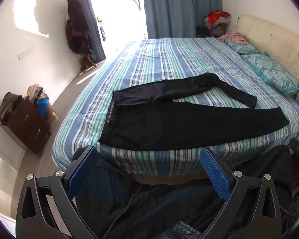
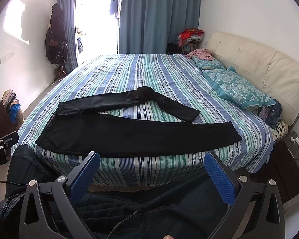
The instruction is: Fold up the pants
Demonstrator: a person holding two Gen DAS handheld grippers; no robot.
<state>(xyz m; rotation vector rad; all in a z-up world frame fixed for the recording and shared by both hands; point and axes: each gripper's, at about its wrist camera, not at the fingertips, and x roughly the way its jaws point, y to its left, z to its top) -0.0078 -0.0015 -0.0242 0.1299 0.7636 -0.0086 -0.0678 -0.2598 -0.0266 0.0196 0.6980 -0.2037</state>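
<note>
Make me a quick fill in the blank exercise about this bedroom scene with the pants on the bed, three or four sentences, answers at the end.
1. The black pants lie spread on a bed whose cover is ____.
2. The jaws of both the left gripper and the right gripper stand ____.
3. The far pant leg is bent, while the near leg lies ____.
4. The curtains are ____ in colour.

Answers: striped; open; straight; blue
</note>
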